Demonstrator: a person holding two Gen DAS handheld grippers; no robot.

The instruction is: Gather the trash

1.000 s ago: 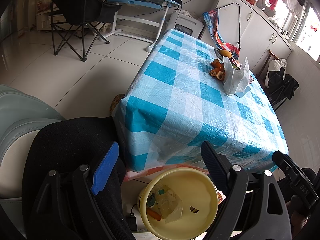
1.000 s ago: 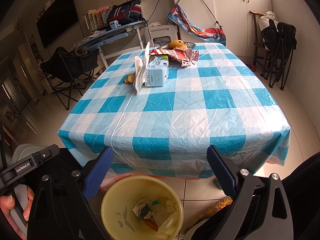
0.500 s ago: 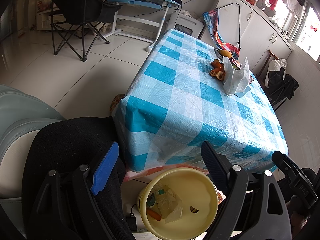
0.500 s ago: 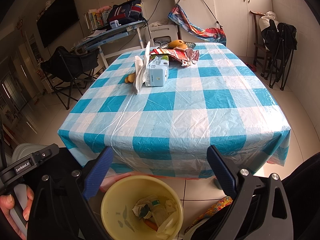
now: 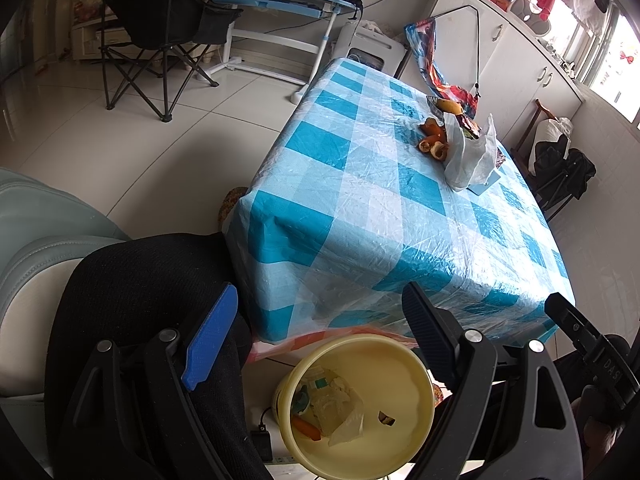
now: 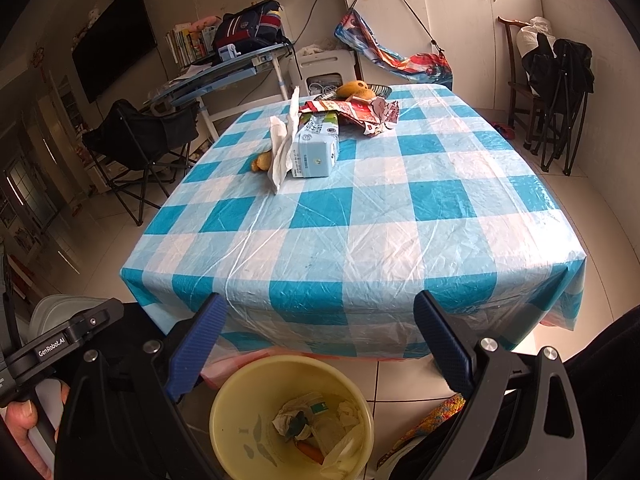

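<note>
A yellow bin (image 5: 360,404) (image 6: 290,416) stands on the floor at the near edge of the blue-and-white checked table (image 6: 360,216), with crumpled wrappers inside. Both grippers hover above it. My left gripper (image 5: 316,340) is open and empty. My right gripper (image 6: 320,344) is open too, nothing between its fingers. Far across the table lie a white plastic bag (image 5: 470,156) (image 6: 282,148), a pale blue carton (image 6: 316,148), a red torn wrapper (image 6: 360,114) and orange peel (image 5: 432,140).
A person's dark-clothed leg (image 5: 132,300) lies left of the bin, on a pale green seat (image 5: 36,224). A black folding chair (image 6: 144,140) and a desk (image 6: 224,72) stand to the left, white cabinets (image 6: 440,20) behind, and another folded chair (image 6: 560,92) on the right.
</note>
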